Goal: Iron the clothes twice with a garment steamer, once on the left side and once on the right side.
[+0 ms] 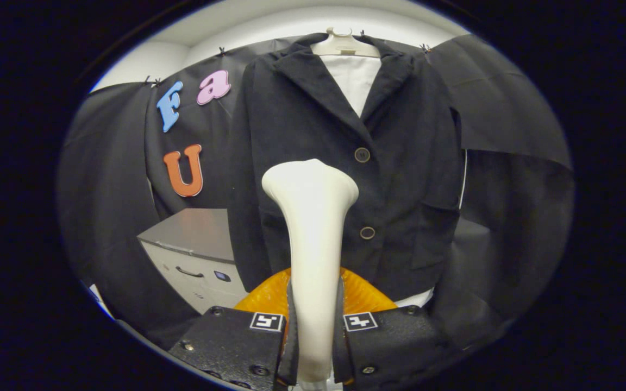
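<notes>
A dark buttoned jacket (400, 136) hangs on a pale hanger (344, 44) against the booth wall, over a white shirt (354, 76). My gripper (313, 320) is shut on the white neck of the garment steamer (313, 217), which rises upright between the fingers. The steamer's flared head stands in front of the jacket's middle, just left of the button line, at about the height between the two buttons. Whether the head touches the cloth I cannot tell. An orange ribbed part of the steamer (364, 296) shows just behind the fingers.
A grey-topped white cabinet (193, 255) with a drawer handle stands to the left of the jacket, low against the wall. Black cloth hangs on both sides of the jacket.
</notes>
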A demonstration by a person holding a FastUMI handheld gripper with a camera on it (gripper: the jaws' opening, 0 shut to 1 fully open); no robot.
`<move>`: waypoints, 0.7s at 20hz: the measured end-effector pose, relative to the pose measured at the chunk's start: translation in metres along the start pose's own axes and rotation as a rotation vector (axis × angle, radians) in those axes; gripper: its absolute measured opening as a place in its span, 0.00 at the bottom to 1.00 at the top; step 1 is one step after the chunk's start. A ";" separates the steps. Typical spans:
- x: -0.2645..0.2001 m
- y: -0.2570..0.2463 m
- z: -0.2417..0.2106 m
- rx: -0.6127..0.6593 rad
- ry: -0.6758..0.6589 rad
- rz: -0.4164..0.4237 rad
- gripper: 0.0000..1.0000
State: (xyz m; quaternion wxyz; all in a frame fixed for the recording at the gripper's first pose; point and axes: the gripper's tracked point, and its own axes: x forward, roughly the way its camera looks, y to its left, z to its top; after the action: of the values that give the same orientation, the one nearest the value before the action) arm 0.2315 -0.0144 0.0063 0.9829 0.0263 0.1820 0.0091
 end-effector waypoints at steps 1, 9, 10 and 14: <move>-0.001 -0.001 -0.007 -0.005 0.009 -0.005 0.27; 0.000 -0.005 -0.052 0.000 0.082 -0.010 0.27; 0.000 -0.007 -0.058 -0.004 0.093 -0.012 0.27; 0.000 -0.017 -0.070 0.002 0.117 -0.036 0.28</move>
State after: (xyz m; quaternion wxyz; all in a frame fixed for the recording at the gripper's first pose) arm 0.2071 -0.0281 -0.0596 0.9706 0.0234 0.2396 -0.0073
